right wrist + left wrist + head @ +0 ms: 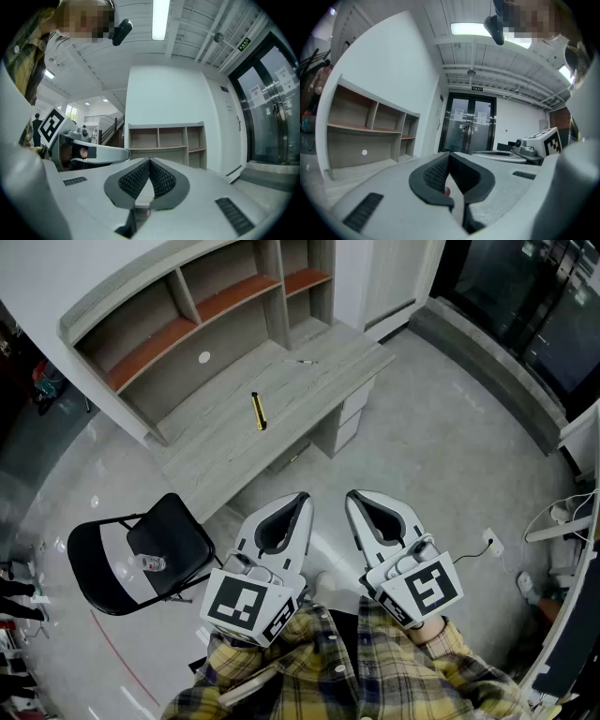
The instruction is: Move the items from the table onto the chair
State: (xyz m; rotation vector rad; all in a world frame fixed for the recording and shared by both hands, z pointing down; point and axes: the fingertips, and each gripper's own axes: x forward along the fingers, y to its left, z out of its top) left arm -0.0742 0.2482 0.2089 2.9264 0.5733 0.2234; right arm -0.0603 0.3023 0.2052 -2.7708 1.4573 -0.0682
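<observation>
Grey desk (225,442) with a yellow tool (259,412) and a thin pen-like thing (302,362); black chair (183,540) with small clear object (153,563)

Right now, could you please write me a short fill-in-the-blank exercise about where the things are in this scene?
1. The yellow tool lies on the wooden ____.
2. In the head view, the black folding chair stands on the ____ side of the picture.
3. A small clear object rests on the chair's ____.
4. The left claw and the right claw hold nothing, and the jaws of both are ____.

Missing words: desk; left; seat; shut
</observation>
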